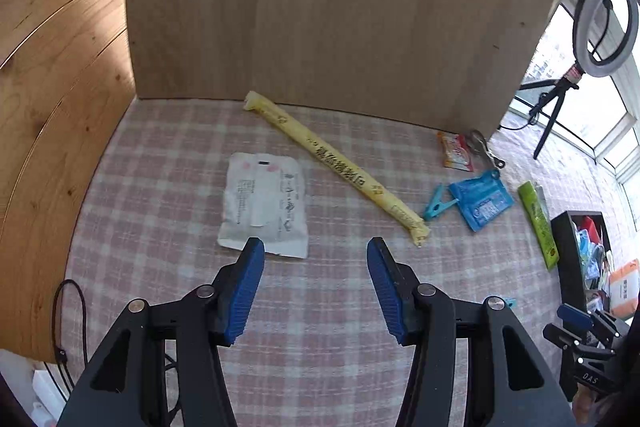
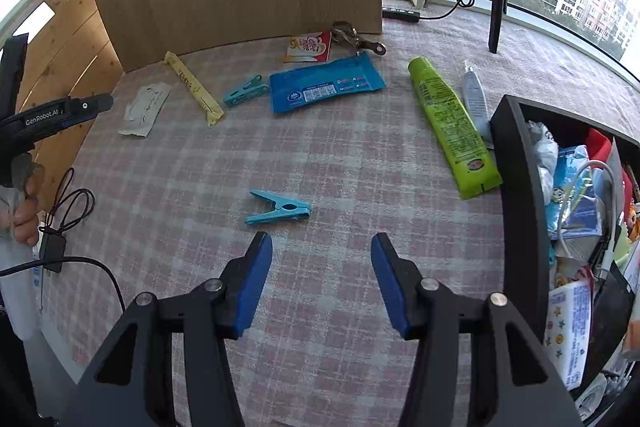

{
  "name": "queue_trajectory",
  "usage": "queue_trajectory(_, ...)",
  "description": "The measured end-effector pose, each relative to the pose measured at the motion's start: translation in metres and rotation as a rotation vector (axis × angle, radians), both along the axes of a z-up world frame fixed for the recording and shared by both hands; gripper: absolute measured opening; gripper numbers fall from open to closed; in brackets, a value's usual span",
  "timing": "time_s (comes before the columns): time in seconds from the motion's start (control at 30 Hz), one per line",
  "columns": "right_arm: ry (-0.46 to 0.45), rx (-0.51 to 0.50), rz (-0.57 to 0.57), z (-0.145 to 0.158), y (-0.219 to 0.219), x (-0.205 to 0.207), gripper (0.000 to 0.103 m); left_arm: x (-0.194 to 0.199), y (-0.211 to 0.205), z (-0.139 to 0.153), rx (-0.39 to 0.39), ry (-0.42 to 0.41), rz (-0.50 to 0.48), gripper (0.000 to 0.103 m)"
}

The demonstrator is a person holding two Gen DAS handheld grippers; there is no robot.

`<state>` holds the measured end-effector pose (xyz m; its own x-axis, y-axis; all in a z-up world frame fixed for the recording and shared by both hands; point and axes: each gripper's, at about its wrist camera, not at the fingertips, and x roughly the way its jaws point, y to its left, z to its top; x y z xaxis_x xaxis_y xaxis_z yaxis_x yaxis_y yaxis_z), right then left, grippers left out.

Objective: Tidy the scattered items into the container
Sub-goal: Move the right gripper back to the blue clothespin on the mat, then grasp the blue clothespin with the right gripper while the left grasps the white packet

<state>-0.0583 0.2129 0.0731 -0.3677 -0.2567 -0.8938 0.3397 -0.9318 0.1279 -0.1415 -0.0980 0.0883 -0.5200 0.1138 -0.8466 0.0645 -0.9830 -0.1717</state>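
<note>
On the checked pink cloth (image 2: 320,155) lie flat, crinkled packets: a white pouch (image 1: 266,205), a long yellow sachet (image 1: 336,163), a blue packet (image 2: 326,87). Two ribbed plastic pegs are there; one teal peg (image 2: 280,207) lies just ahead of the right gripper (image 2: 322,279). The left gripper (image 1: 316,287) hovers near the pouch. Both jaws stand released, holding nothing. The black container (image 2: 520,195) at right is full of mixed packets.
</note>
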Motion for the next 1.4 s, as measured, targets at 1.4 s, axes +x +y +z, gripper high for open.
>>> queue_trajectory(1.4, -0.036, 0.154, -0.006, -0.049, -0.067, -0.037, 0.065, -0.090, -0.004, -0.080, -0.155, -0.159, 0.022, 0.077)
